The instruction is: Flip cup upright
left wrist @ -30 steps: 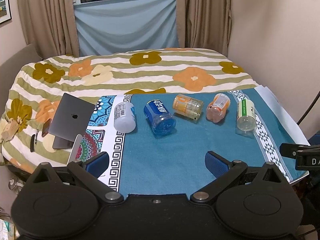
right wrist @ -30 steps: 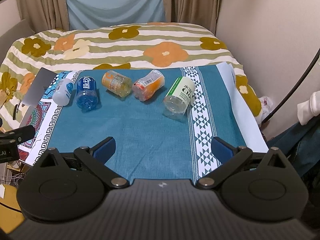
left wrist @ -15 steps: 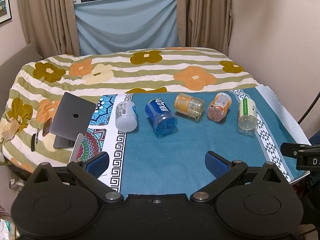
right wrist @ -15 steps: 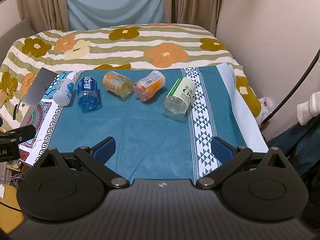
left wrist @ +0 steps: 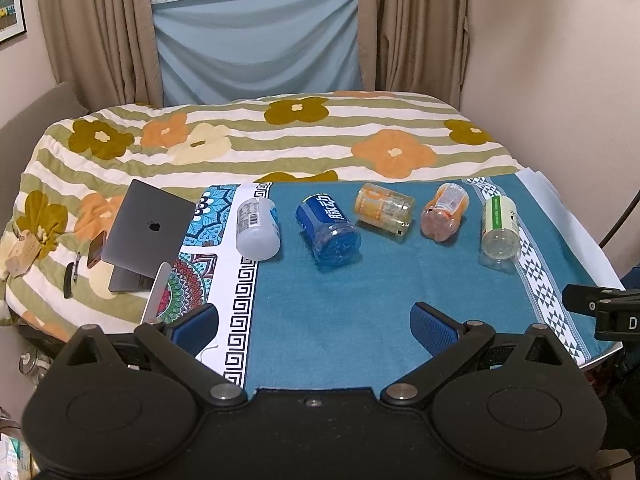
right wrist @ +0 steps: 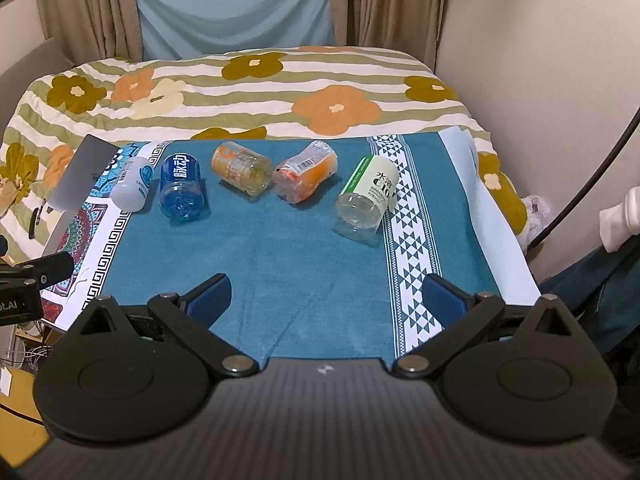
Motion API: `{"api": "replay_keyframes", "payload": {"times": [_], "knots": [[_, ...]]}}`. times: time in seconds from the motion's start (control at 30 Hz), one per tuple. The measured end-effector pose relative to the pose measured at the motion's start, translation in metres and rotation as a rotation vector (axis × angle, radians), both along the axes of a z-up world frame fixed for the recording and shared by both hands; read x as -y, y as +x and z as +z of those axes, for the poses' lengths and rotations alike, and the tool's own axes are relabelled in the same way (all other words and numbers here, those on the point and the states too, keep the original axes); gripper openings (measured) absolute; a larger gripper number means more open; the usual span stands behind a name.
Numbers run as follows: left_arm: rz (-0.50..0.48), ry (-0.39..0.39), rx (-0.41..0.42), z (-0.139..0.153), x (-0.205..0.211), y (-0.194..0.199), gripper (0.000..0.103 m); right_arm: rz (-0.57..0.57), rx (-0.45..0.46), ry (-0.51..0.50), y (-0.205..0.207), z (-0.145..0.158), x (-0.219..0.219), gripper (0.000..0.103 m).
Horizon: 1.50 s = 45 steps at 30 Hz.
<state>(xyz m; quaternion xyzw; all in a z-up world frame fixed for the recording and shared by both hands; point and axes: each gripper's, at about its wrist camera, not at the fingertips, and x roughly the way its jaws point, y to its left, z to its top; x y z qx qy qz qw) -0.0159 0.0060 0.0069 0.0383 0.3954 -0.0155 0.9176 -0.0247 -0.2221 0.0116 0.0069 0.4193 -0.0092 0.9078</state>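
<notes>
Right wrist: green-labelled cup (right wrist: pixel 370 197) reads "C100".

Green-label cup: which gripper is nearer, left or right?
Right. The green-label cup lies just ahead of the right gripper, slightly right of centre; from the left gripper it sits far off to the right.

Five cups lie on their sides mid-frame on the teal cloth (left wrist: pixel 340 320). The left gripper (left wrist: pixel 314 324) gapes wide at the bottom. A laptop (left wrist: pixel 148 232) sits at left.
</notes>
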Motion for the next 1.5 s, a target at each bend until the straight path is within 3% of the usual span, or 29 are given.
{"api": "replay_keyframes", "payload": {"times": [0.7,0.8,1.1,1.5], "knots": [[0.009,-0.01,-0.024,-0.002,-0.017,0.013,0.103,0.012,-0.001,0.002,0.01,-0.003,-0.01,0.103],[0.019,-0.045,-0.045,0.001,-0.026,0.025,0.103,0.018,-0.004,0.004,0.015,-0.003,-0.016,0.103],[0.021,-0.046,-0.114,0.002,-0.059,0.09,0.103,0.022,-0.026,0.012,0.041,-0.013,-0.037,0.103],[-0.003,-0.093,-0.271,-0.046,-0.089,0.2,0.098,-0.009,-0.125,0.022,0.088,-0.058,-0.063,0.103]]}}
